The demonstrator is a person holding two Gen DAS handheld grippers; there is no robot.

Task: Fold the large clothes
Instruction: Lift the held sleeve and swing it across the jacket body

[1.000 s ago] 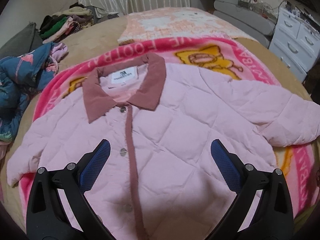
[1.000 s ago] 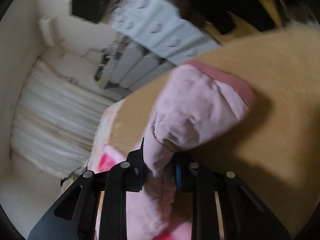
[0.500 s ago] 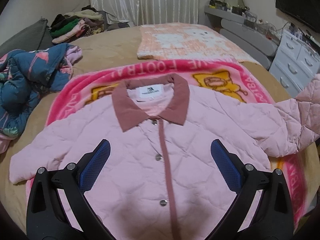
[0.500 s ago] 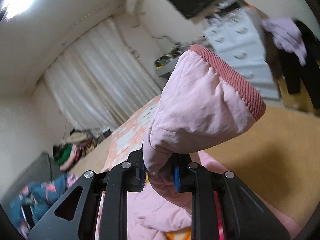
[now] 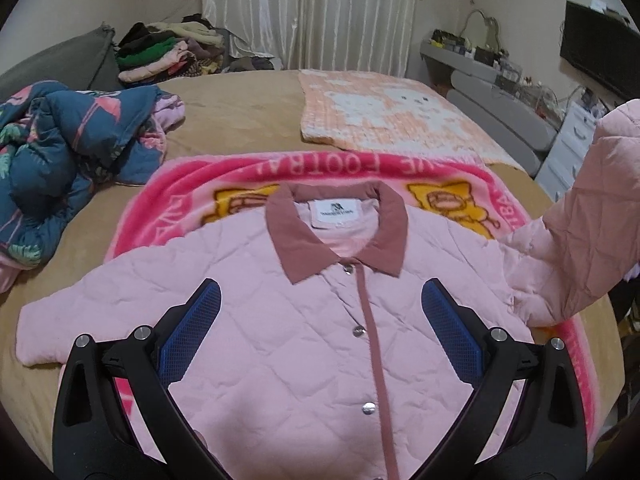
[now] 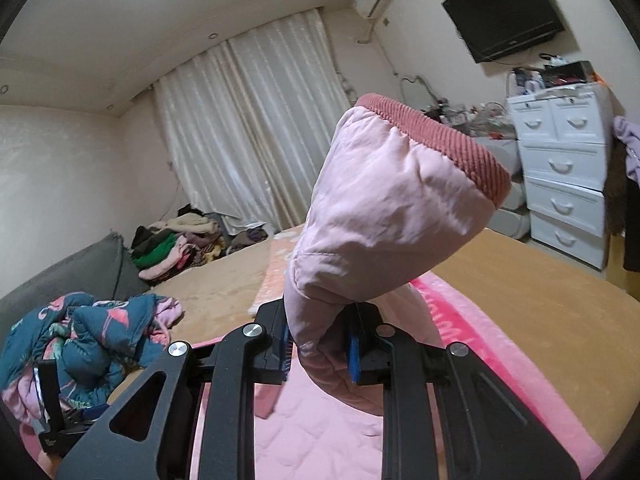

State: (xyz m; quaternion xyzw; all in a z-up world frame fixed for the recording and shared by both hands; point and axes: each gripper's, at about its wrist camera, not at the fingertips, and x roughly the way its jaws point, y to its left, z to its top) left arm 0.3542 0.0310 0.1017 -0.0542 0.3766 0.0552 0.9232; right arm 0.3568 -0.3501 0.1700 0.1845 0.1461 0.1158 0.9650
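A pink quilted jacket (image 5: 280, 340) with a dusty-rose collar (image 5: 300, 248) lies face up and buttoned on a pink blanket (image 5: 320, 168) on the bed. My left gripper (image 5: 320, 312) is open and empty, hovering over the jacket's chest. My right gripper (image 6: 320, 344) is shut on the jacket's right sleeve (image 6: 392, 208) just below its ribbed cuff (image 6: 440, 136) and holds it up above the bed. The raised sleeve also shows at the right edge of the left wrist view (image 5: 580, 240). The other sleeve (image 5: 60, 332) lies flat.
A crumpled blue flamingo quilt (image 5: 60, 148) lies at the bed's left. A peach patterned blanket (image 5: 388, 112) lies further back. A pile of clothes (image 5: 168, 52) sits by the curtains. White drawers (image 6: 568, 172) and a wall TV (image 6: 508, 20) stand at the right.
My right gripper has lifted the sleeve higher and swung it in over the bed. My left gripper has drawn back, so the jacket's collar sits further away in view.
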